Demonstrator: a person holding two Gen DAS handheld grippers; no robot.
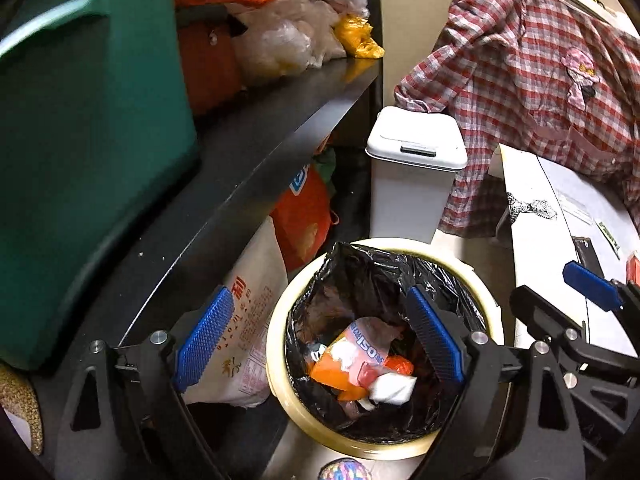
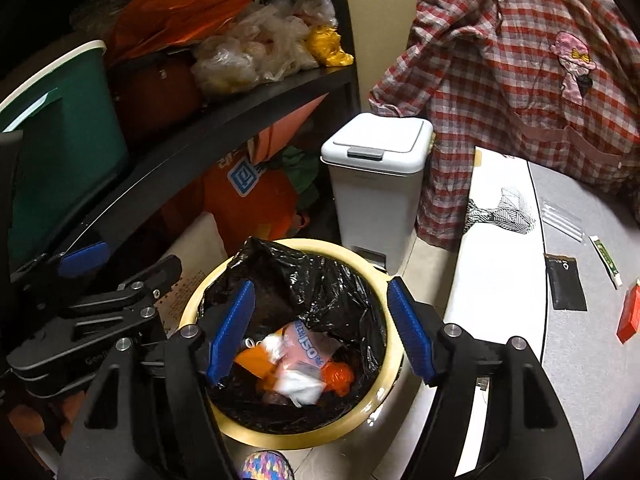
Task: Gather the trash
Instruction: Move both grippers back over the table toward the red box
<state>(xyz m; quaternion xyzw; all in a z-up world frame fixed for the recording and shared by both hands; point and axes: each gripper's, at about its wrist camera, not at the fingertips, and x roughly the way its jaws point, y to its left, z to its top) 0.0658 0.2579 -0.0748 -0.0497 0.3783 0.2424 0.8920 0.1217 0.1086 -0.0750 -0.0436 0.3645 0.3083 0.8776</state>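
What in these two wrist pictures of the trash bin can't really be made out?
- Bottom of the round bin: both views, covered by wrappers and dark liner.
- Lower shelf contents: both views, in shadow under the shelf board.
- Colourful ball: cut off by the bottom edge.
- Small packets on the table: right wrist view, print too small.
- White lidded bin: contents hidden, lid shut.
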